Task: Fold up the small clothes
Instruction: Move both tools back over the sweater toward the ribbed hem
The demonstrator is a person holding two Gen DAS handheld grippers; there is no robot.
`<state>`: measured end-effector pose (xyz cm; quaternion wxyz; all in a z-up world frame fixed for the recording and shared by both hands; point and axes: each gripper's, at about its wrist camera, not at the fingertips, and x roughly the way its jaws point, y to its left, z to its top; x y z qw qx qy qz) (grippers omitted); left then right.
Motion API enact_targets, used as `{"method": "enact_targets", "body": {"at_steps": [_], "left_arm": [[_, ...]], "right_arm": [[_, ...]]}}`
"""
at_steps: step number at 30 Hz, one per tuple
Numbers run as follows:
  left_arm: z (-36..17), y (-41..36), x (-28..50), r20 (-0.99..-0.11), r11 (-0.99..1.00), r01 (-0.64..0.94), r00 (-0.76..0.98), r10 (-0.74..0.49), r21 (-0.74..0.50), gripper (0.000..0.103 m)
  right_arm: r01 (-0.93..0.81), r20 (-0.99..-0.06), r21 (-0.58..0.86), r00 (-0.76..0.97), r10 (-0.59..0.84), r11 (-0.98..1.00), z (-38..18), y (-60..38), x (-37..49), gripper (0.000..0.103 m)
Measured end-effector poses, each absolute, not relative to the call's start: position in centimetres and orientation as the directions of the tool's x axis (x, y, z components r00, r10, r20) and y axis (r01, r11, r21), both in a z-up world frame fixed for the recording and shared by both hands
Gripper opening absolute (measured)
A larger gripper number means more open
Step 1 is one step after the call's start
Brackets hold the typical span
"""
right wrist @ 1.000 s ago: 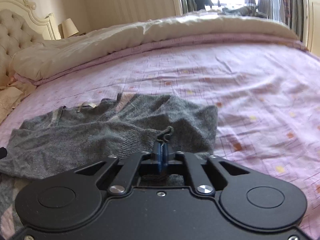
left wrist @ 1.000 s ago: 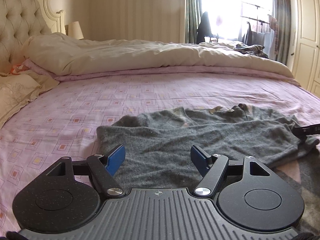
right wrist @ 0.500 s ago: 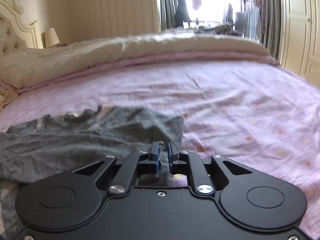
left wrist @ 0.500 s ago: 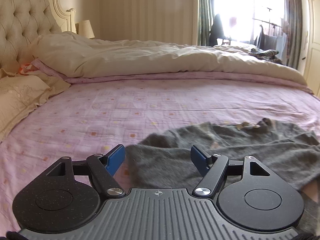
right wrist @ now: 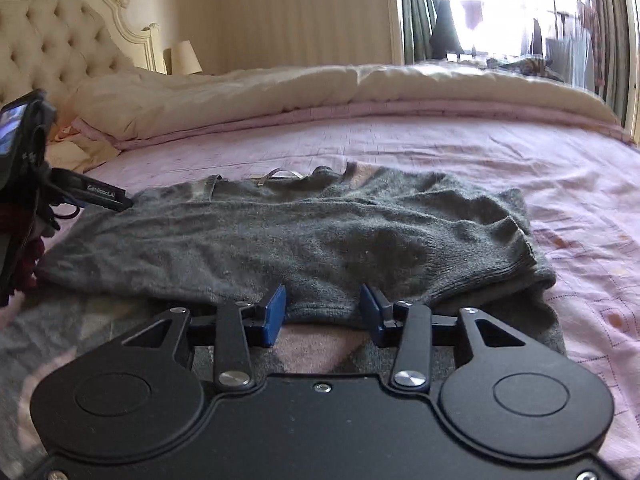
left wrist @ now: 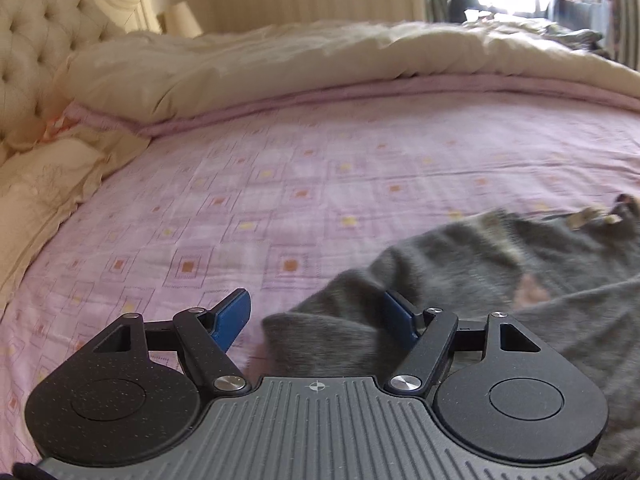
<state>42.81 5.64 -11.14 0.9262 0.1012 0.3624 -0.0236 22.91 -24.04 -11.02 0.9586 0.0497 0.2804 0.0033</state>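
A grey knit sweater [right wrist: 320, 236] lies on the pink patterned bed sheet [right wrist: 500, 152], with one sleeve folded across its body. My right gripper [right wrist: 323, 312] stands open at the sweater's near edge, nothing between its blue pads. In the left wrist view the sweater [left wrist: 500, 276] fills the lower right, and its left end bunches up between the fingers of my left gripper [left wrist: 316, 320], which is open wide. The left gripper's body [right wrist: 24, 152] shows at the left edge of the right wrist view.
A cream duvet [left wrist: 320, 64] is heaped along the far side of the bed. A tufted headboard [left wrist: 44, 40] and pillows [left wrist: 44, 176] stand at the left. A window with curtains [right wrist: 500, 12] is behind the bed. Bare sheet stretches left of the sweater.
My right gripper has opened and let go of the sleeve cuff, which now lies folded over the sweater. My left gripper has shifted left to the sweater's left end, still open.
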Motion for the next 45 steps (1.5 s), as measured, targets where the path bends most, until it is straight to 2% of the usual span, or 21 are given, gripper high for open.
{"method": "enact_targets", "body": {"at_steps": [5, 8, 14, 19, 23, 32, 35, 37, 39, 41, 45], "left_arm": [[-11.6, 8.0, 43.8, -0.678, 0.995, 0.051, 0.735, 0.019, 0.083, 0.076], [-11.7, 8.6, 44.1, -0.672, 0.995, 0.027, 0.740, 0.042, 0.092, 0.079], [-9.8, 9.4, 42.7, -0.624, 0.996, -0.051, 0.776, 0.090, 0.080, 0.078], [-7.3, 10.3, 38.6, -0.562, 0.998, -0.057, 0.826, 0.043, -0.007, 0.078], [-5.8, 10.1, 33.3, -0.529, 1.000, -0.007, 0.849, -0.010, -0.030, 0.077], [-6.9, 8.5, 19.7, -0.550, 0.997, 0.077, 0.832, -0.076, -0.023, 0.078], [-7.6, 8.1, 16.1, -0.573, 0.994, 0.104, 0.814, -0.097, -0.021, 0.078], [-7.9, 7.9, 14.2, -0.578, 0.993, 0.121, 0.810, -0.101, -0.003, 0.078], [-8.3, 7.9, 12.8, -0.585, 0.990, 0.140, 0.804, -0.109, 0.009, 0.078], [-8.5, 8.0, 11.7, -0.582, 0.989, 0.146, 0.806, -0.109, 0.016, 0.078], [-9.2, 8.2, 9.8, -0.583, 0.987, 0.162, 0.803, -0.126, 0.011, 0.078]], "right_arm": [[0.022, -0.538, 0.091, 0.842, 0.030, 0.996, -11.2, -23.8, 23.0, 0.058], [0.025, -0.539, 0.080, 0.842, 0.022, 0.996, -11.3, -23.6, 23.0, 0.058], [0.030, -0.535, 0.070, 0.845, 0.012, 0.997, -11.5, -23.5, 23.0, 0.058], [0.032, -0.530, 0.075, 0.848, 0.013, 0.997, -11.6, -23.5, 22.9, 0.058], [0.033, -0.529, 0.075, 0.848, 0.012, 0.997, -11.6, -23.5, 22.9, 0.059], [0.039, -0.536, 0.056, 0.844, -0.003, 0.998, -11.5, -23.3, 22.9, 0.060], [0.045, -0.545, 0.044, 0.838, -0.014, 0.998, -11.4, -23.2, 23.1, 0.064], [0.022, -0.554, 0.058, 0.832, 0.013, 0.998, -11.3, -23.3, 23.2, 0.074], [-0.041, -0.579, 0.068, 0.812, 0.073, 0.997, -11.2, -23.1, 23.2, 0.103], [-0.059, -0.622, 0.047, 0.780, 0.075, 0.997, -11.3, -22.7, 22.5, 0.102], [-0.057, -0.618, 0.088, 0.780, 0.099, 0.994, -11.3, -23.2, 18.8, 0.102]]}}
